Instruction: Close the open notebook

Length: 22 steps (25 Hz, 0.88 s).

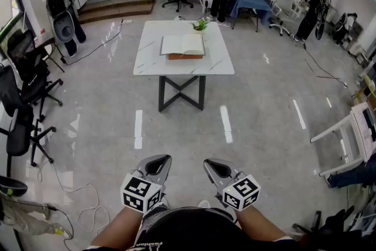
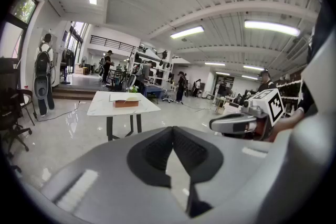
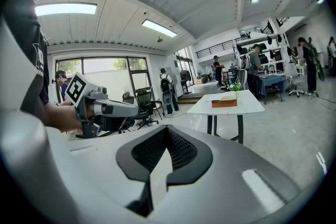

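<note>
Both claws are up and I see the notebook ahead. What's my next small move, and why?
Probably step forward toward the table. The open notebook lies on it, well beyond reach from where you stand, while the left claw and right claw are shut, empty and held close to your body. Neither can touch a page from here.

Head camera looking forward, steeply down: table [image 1: 147,64] sitting far off at 12 o'clock, left gripper [image 1: 167,159] and right gripper [image 1: 207,163] showing close at 6. Each gripper camera looking along own jaws, nearly level, catching other gripper beside. All three sharing distant table with notebook [image 1: 183,44]: 9 o'clock in left gripper view, 3 in right.
</note>
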{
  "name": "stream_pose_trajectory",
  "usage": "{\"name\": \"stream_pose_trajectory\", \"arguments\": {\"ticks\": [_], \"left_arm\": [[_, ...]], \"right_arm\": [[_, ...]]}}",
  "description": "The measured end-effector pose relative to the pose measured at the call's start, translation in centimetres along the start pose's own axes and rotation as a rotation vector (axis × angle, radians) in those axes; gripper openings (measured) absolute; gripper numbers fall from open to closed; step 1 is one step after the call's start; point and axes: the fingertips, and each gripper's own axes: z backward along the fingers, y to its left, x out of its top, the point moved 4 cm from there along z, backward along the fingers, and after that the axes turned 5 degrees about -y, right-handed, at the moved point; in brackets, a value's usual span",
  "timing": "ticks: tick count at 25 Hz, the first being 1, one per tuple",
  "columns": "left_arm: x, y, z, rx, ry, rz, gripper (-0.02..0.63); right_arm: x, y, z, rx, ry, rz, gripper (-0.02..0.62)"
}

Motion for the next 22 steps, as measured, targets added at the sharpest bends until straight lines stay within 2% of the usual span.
{"name": "stream_pose_trajectory", "arguments": {"ticks": [14, 22], "left_arm": [[0.3, 0.5, 0.3, -0.002, -0.011, -0.016, 0.057], [0.5, 1.0, 0.1, 0.003, -0.02, -0.011, 0.057]], "right_arm": [[-0.1, 0.5, -0.7, 0.004, -0.003, 0.002, -0.002], [0.0, 1.3, -1.4, 0.048, -0.001, 0.026, 0.0]]}}
